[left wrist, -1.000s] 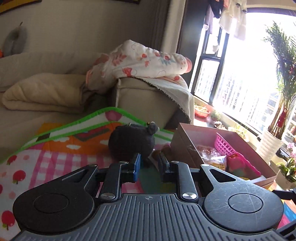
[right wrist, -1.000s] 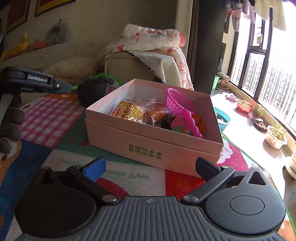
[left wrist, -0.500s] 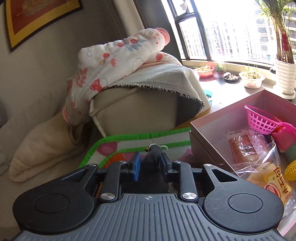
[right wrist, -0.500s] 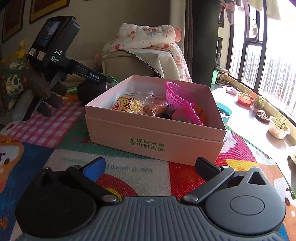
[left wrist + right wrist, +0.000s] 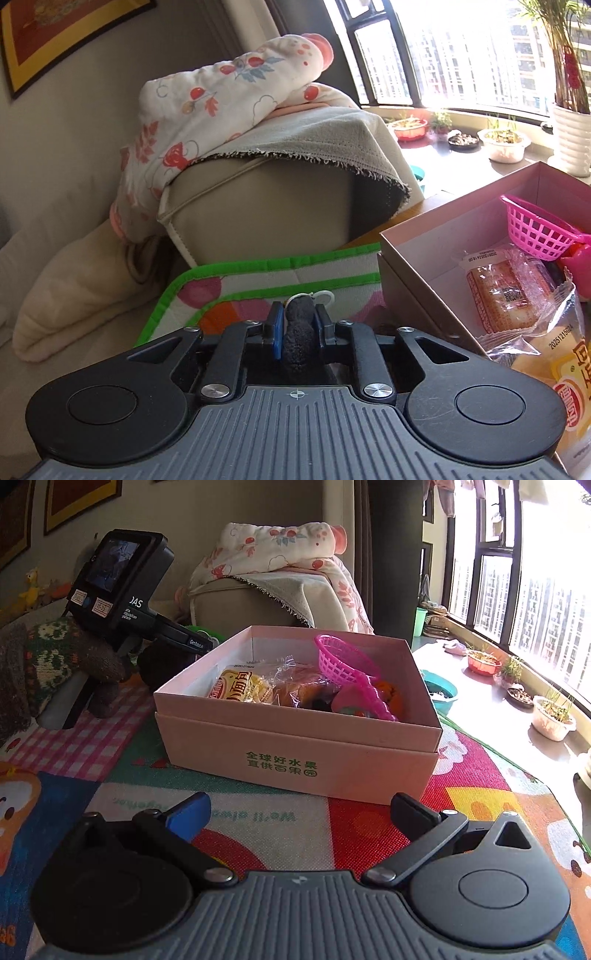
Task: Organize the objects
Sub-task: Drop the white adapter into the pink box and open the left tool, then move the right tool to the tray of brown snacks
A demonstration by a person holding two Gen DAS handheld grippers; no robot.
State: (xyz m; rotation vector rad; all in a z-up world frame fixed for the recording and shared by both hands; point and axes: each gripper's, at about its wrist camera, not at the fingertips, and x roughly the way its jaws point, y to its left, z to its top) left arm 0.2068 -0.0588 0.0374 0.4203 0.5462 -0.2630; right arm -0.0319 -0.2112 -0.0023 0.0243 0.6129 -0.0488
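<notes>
The open box [image 5: 299,753] sits on the play mat [image 5: 258,812] with a toy basket [image 5: 341,657] and packaged snacks [image 5: 240,690] inside, the plush toy [image 5: 162,664] at its left, the sofa arm [image 5: 251,605] behind, and potted plants [image 5: 554,712] on the windowsill to its right.

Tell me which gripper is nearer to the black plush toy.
Left. The left gripper is closing its jaws on the black plush toy, beside the pink box. The right gripper stands open and empty on the box's opposite side.
</notes>
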